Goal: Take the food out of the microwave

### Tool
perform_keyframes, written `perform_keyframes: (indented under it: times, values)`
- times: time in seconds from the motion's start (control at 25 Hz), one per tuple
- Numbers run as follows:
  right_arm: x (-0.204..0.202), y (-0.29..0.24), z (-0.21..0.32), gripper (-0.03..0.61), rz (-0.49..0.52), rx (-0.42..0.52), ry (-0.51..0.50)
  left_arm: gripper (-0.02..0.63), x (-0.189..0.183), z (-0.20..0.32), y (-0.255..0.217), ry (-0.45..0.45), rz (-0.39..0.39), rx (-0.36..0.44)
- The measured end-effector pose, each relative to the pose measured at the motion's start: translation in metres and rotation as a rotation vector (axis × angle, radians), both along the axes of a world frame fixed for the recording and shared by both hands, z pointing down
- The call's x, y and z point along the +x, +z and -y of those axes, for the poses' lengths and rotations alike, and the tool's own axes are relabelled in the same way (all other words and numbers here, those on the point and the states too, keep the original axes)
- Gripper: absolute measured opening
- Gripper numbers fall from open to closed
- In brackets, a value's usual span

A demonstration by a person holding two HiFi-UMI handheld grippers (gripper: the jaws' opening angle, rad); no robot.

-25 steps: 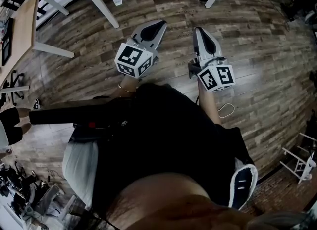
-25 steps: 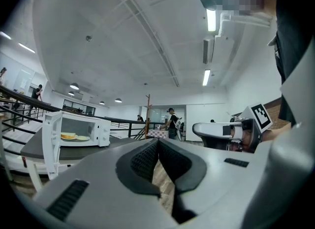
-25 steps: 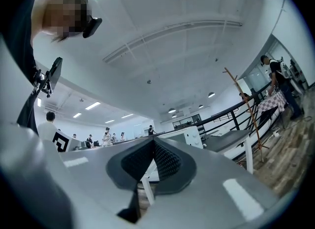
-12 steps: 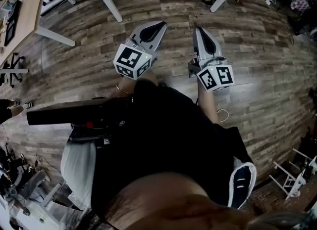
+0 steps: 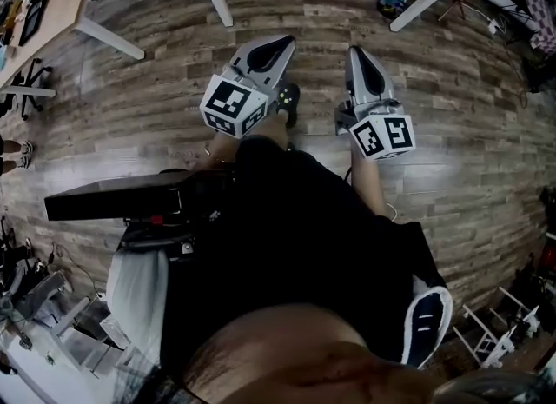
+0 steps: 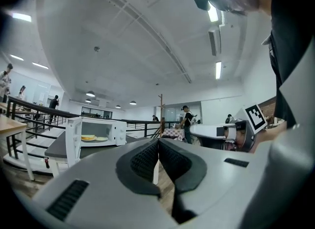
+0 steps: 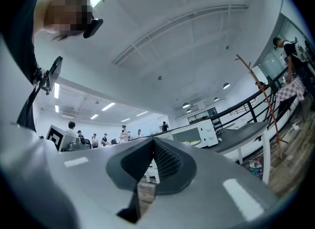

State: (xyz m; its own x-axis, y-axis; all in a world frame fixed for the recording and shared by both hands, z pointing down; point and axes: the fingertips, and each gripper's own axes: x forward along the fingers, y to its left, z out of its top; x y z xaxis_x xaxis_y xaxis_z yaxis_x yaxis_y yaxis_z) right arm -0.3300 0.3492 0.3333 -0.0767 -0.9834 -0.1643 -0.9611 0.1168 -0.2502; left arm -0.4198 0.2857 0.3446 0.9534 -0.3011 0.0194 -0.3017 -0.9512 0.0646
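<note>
While the person held both tools out over the wooden floor (image 5: 452, 133), the left claw (image 5: 278, 44) was clenched tight with nothing between its jaws. The right claw (image 5: 359, 51), just beside it but not touching, was clamped empty the same way. In the left gripper view, the white microwave (image 6: 98, 130) stood on top of a dark bench (image 6: 59, 150), well apart from both claws. Its door (image 6: 74, 142) was swung open on the left. The yellowish food (image 6: 88, 137) lay inside the cavity, toward the left side.
</note>
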Motion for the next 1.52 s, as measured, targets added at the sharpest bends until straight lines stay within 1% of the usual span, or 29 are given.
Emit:
perform_keyframes:
  times: [0.32, 0.6, 0.92, 1.16, 1.52]
  values:
    - [0.023, 0.001, 0.027, 0.0, -0.002, -0.017, -0.002, 0.007, 0.029, 0.028, 0.002, 0.011, -0.005, 0.006]
    - [0.044, 0.005, 0.058, 0.0, 0.004, -0.025, -0.002, 0.008, 0.048, 0.063, 0.006, -0.008, -0.001, -0.005]
    - [0.068, 0.007, 0.085, 0.0, 0.014, -0.034, -0.012, 0.007, 0.077, 0.091, 0.014, -0.006, 0.007, -0.028]
    - [0.087, 0.009, 0.107, 0.0, 0.015, -0.041, 0.0, 0.007, 0.094, 0.115, 0.018, 0.001, 0.004, -0.046]
    - [0.12, 0.007, 0.138, 0.0, 0.016, -0.058, 0.009, 0.006, 0.139, 0.145, 0.013, 0.045, 0.005, -0.058]
